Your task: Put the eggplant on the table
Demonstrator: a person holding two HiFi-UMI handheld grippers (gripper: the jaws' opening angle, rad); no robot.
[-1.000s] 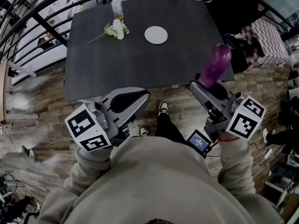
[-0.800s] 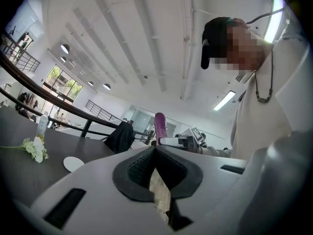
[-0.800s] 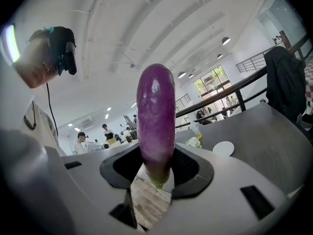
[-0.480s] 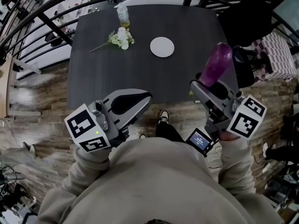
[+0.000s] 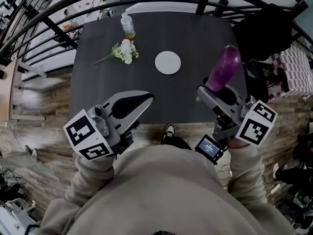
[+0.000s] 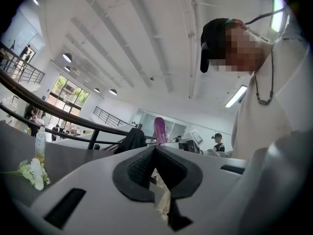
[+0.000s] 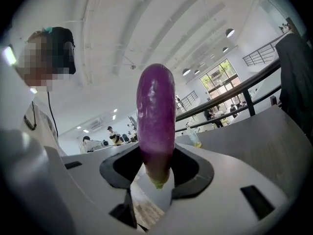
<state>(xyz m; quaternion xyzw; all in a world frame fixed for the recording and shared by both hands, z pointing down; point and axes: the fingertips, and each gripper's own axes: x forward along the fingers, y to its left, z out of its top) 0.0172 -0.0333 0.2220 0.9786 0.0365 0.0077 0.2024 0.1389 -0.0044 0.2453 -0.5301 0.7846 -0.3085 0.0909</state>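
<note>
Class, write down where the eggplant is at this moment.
The eggplant stands upright in the right gripper, at the head view's right, by the right edge of the dark table, right of the white plate.

I see a small white plate (image 5: 167, 62) at upper centre, with a flower bunch (image 5: 123, 52) to its left. A clear bottle (image 5: 127, 25) stands just above the flowers.

I count two claws: my left claw (image 5: 148, 99) and my right claw (image 5: 210, 88). They carry two marker cubes, a left marker cube (image 5: 88, 135) and a right marker cube (image 5: 257, 123). There is one purple eggplant (image 5: 224, 68) and one dark bench (image 5: 200, 38). The bench carries three things: one white plate (image 5: 167, 62), one clear bottle (image 5: 127, 25) and one bunch of white flowers (image 5: 124, 52).
</note>
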